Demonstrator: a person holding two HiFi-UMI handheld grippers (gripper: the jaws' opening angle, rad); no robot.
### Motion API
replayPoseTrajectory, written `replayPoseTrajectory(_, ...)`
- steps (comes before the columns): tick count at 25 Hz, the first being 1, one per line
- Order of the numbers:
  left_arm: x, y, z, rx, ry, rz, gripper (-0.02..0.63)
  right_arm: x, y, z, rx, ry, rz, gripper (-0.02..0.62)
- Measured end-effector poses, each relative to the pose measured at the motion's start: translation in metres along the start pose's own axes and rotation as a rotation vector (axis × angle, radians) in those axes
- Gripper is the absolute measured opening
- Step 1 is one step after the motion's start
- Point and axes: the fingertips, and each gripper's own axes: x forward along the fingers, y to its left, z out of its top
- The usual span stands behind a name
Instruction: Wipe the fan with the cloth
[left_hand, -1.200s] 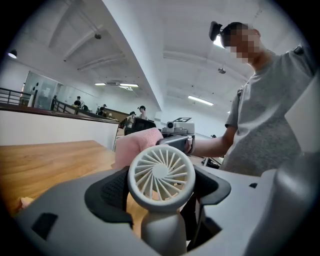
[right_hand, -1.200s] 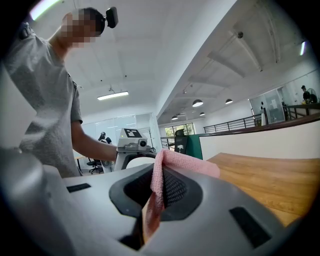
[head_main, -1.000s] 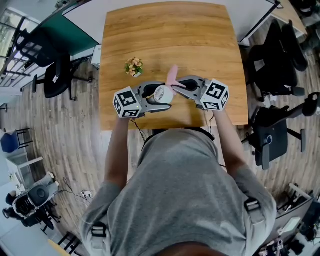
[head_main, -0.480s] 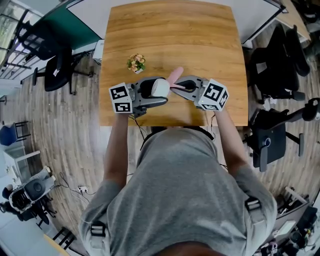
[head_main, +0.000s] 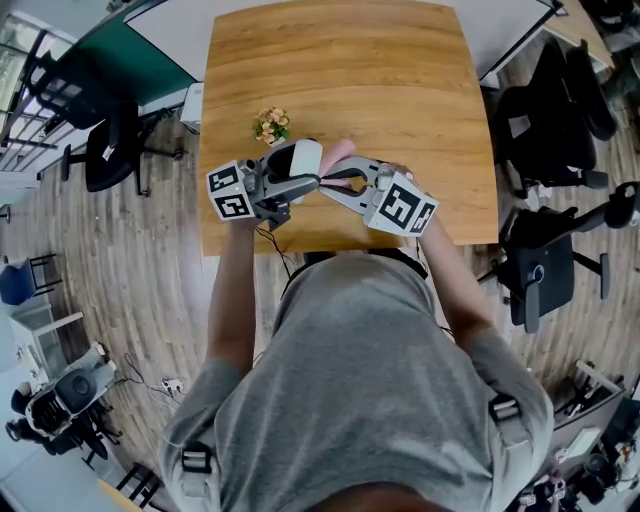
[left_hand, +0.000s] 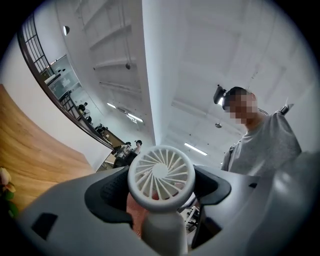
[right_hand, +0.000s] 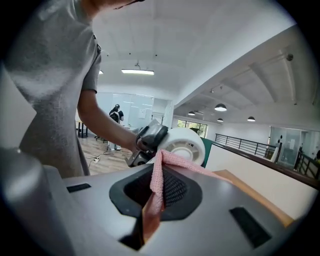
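Left gripper clamped on the fan between its jaws, right gripper pinched shut on pink cloth touching the fan just ahead; hard wiping could twist the fan loose or pull the cloth free.

Fan L of cloth, touching; plant behind, on table.

No writing or number here is legible.
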Motion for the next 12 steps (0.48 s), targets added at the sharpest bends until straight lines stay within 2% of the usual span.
replayPoseTrajectory(6,-0.015,0.007,0.006,-0.069,-0.053,-0.028,0.385,0.009,0.005,0.02,0.011,-0.066,-0.008,0.021)
replayPoseTrajectory(10,-0.022,0.003,0.005,-0.111,-0.063,-0.069,0.385,0.014,0.01,0.022,-0.037,0.004,-0.016,0.021)
replayPoseTrajectory(12,-0.026,0.002,0.004,-0.114,-0.059,-0.072,0.385,0.015,0.01,0.024,-0.038,-0.001,-0.027,0.021)
